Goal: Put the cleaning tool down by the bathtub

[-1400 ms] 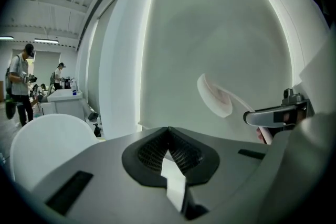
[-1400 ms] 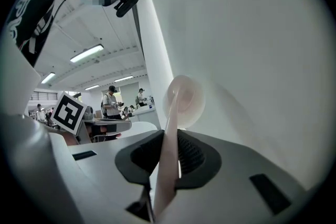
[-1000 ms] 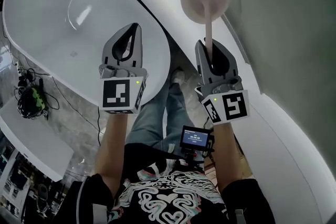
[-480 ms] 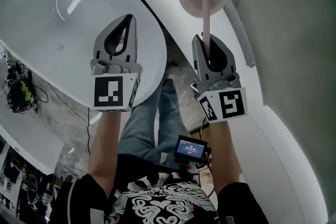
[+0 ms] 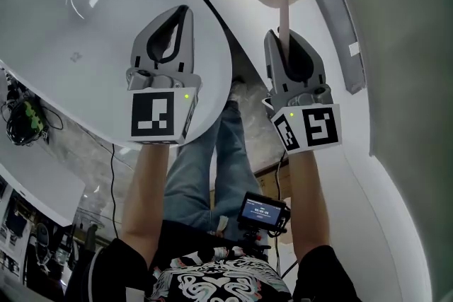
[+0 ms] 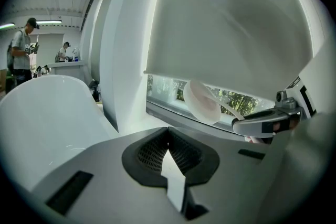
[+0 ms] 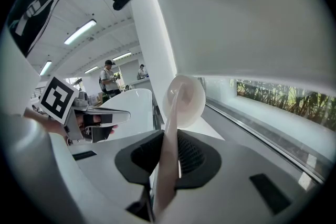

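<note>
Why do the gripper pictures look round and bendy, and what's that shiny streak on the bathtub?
Left and right gripper views: the wide-angle lens curves straight edges and leaves black corners. Head view: the streak on the glossy white bathtub is most likely glare, a bright reflection rather than a mark.

No word, brand or number can be read with certainty. A black-and-white square marker is carried on the cube of the left gripper; it is a block pattern, not lettering, and it is also shown in the right gripper view. Two such markers are carried on the cube of the right gripper, each with its own pattern. Pale characters are displayed on a small dark screen at the person's chest, too small to be read. A white ornamental print is borne on the black shirt; no letters can be made out in it
</note>
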